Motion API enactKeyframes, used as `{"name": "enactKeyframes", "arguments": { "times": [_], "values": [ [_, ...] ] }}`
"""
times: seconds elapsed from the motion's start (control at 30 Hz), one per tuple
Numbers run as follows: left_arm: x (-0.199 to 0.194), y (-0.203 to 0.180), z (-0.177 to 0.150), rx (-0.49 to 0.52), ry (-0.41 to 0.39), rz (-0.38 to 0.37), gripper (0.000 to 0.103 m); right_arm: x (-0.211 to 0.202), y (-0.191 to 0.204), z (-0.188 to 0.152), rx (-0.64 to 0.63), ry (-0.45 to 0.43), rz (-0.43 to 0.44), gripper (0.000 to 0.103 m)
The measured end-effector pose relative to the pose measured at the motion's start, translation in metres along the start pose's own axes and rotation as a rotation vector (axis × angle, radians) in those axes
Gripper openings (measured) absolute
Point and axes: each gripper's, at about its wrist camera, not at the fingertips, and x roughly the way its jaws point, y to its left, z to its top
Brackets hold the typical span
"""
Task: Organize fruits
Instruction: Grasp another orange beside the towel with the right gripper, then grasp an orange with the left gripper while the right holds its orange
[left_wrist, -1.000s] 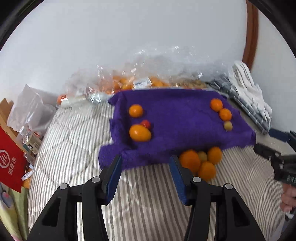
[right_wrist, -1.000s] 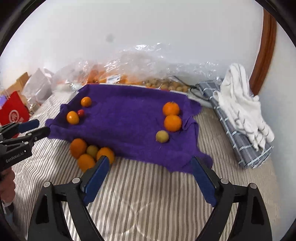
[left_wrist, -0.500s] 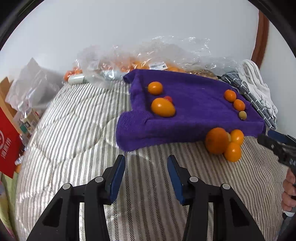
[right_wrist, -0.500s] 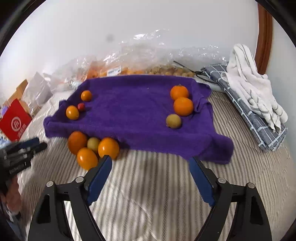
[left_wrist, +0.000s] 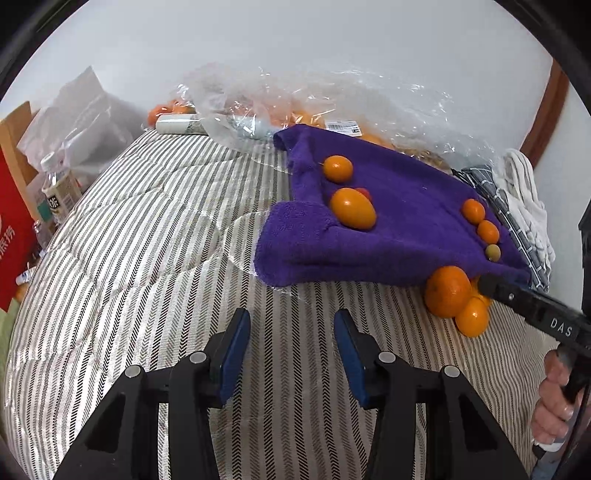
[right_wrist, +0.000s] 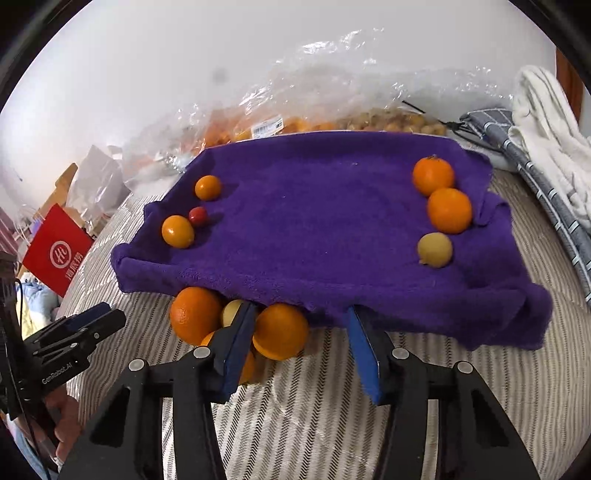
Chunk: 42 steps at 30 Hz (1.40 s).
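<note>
A purple towel (right_wrist: 325, 221) lies on the striped bed. On its left sit two small oranges (right_wrist: 177, 231) and a red cherry tomato (right_wrist: 198, 215). On its right sit two oranges (right_wrist: 449, 210) and a yellow-green fruit (right_wrist: 435, 249). A pile of oranges (right_wrist: 195, 314) with a pale fruit lies on the bed at the towel's front edge. My right gripper (right_wrist: 299, 343) is open, with an orange (right_wrist: 280, 331) from the pile between its fingers. My left gripper (left_wrist: 290, 352) is open and empty over bare bedding, left of the pile (left_wrist: 447, 291).
Clear plastic bags of fruit (right_wrist: 295, 110) lie along the wall behind the towel. A white and grey cloth bundle (right_wrist: 543, 122) lies at the right. A red bag (right_wrist: 55, 254), a bottle (left_wrist: 59, 192) and other clutter stand off the bed's left side.
My right gripper has moved forward and left up to the pile and narrowed, so one orange now sits between its fingers. My left gripper has swung left, away from the towel.
</note>
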Motion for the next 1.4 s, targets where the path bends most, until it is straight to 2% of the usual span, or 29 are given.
{"name": "enactKeyframes", "arguments": {
  "times": [0.07,0.1,0.17,0.23,0.33,0.47,0.57,0.7,0.97,1.2,1.4],
  "values": [
    [0.000,0.000,0.001,0.004,0.001,-0.007,0.045,0.003,0.001,-0.002,0.001,0.010,0.021,0.045],
    [0.000,-0.001,0.000,0.007,0.003,-0.007,0.045,0.006,0.001,-0.003,0.000,0.024,0.033,0.045],
    [0.000,-0.004,0.000,0.022,0.005,-0.002,0.045,0.006,0.001,-0.004,0.003,0.018,0.054,0.033],
    [0.000,-0.007,-0.001,0.039,0.006,-0.003,0.045,0.003,0.001,-0.005,0.000,0.024,0.064,0.033],
    [0.000,-0.010,-0.001,0.052,0.009,-0.006,0.045,-0.009,-0.004,-0.007,-0.015,-0.004,0.031,0.033],
    [0.001,-0.009,-0.002,0.051,0.012,-0.005,0.045,-0.026,-0.017,-0.014,-0.077,-0.014,-0.062,0.033],
    [0.002,-0.010,-0.001,0.058,0.015,0.007,0.045,-0.023,-0.028,-0.021,-0.115,0.014,-0.125,0.033],
    [0.003,-0.010,-0.001,0.058,0.014,0.006,0.045,-0.019,-0.036,-0.026,-0.116,0.025,-0.099,0.033],
    [0.003,-0.007,0.002,0.052,0.017,0.003,0.045,-0.004,-0.038,-0.022,-0.133,0.005,-0.107,0.033],
    [0.006,-0.010,0.002,0.086,0.025,0.021,0.045,-0.001,-0.050,-0.015,-0.044,-0.004,-0.037,0.035],
    [0.005,-0.006,0.002,0.055,0.017,-0.011,0.042,-0.008,-0.054,-0.019,-0.030,-0.032,-0.055,0.033]
  ]
}}
